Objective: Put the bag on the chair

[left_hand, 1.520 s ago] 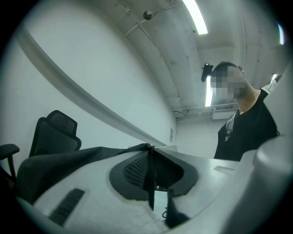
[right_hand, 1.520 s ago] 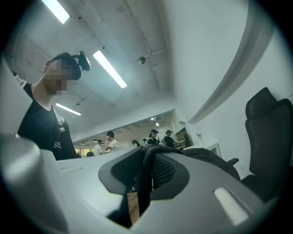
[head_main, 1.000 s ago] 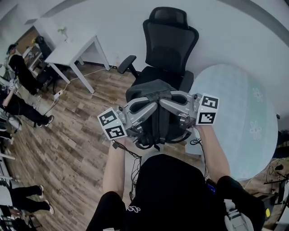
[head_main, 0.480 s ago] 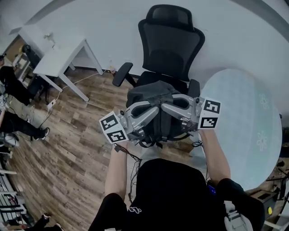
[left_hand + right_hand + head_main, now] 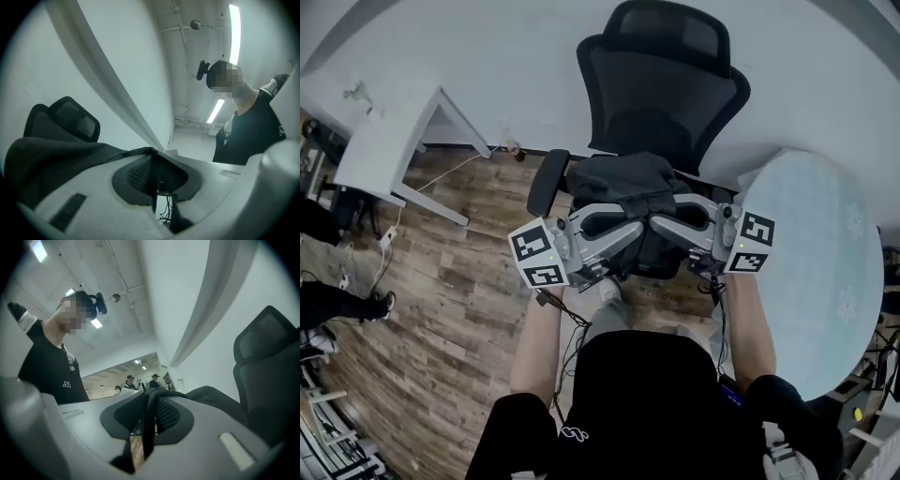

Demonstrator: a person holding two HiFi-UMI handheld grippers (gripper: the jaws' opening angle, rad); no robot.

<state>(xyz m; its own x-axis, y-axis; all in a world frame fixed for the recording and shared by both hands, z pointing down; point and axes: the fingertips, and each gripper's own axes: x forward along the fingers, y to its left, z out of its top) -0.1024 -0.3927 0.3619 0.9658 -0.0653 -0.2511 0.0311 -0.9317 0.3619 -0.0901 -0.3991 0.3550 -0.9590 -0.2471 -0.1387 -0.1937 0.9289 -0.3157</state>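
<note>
A dark grey bag (image 5: 623, 178) hangs over the seat of the black office chair (image 5: 661, 84), between its backrest and me. My left gripper (image 5: 637, 223) and right gripper (image 5: 656, 221) meet at the bag's near side, each shut on one of its black straps. In the left gripper view the strap (image 5: 153, 185) runs pinched between the pads of the left gripper (image 5: 157, 161), with the bag's fabric (image 5: 56, 154) to the left. The right gripper (image 5: 147, 399) likewise clamps a strap (image 5: 148, 427). Whether the bag touches the seat is hidden.
A white desk (image 5: 384, 150) stands at the left and a round pale table (image 5: 811, 244) close on the right. The chair's left armrest (image 5: 546, 183) juts toward me. People's legs (image 5: 328, 300) and a cable lie on the wooden floor at left.
I have stepped nearer the chair. The bag, held by both grippers, has gone forward from before the seat to over it. Neither grip has changed.
</note>
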